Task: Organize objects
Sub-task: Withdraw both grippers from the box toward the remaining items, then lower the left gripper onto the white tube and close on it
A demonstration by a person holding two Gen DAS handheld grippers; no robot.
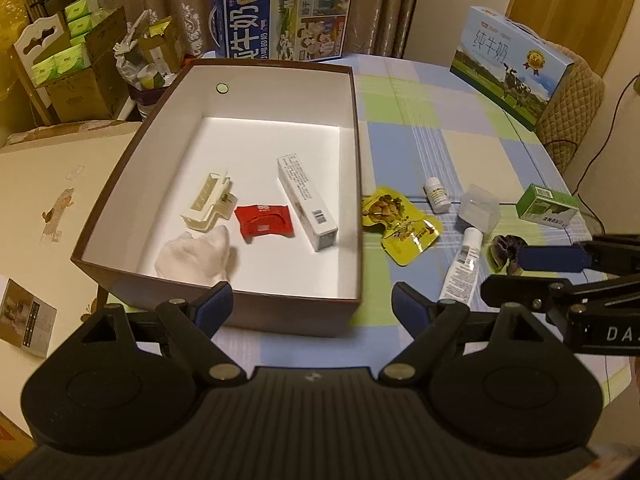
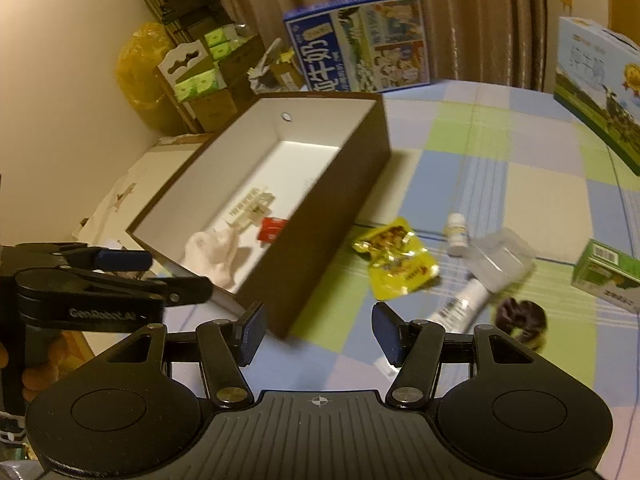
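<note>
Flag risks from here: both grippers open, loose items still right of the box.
1. The white tube, clear plastic case and dark scrunchie crowd together; the right gripper could snag two at once.
2. The yellow snack pouches lie flat and glossy, likely slipping from the fingers.
3. The brown box wall is tall; a low carry could clip it.

Blue milk carton (image 1: 282, 12) at surface's (image 1: 460, 140) far edge, pale milk box (image 1: 512, 66) right, green tissue packs (image 1: 60, 60) left.

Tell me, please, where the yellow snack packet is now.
The yellow snack packet lies flat on the checked tablecloth, just right of the brown box, with the small white bottle close beyond it.
</note>
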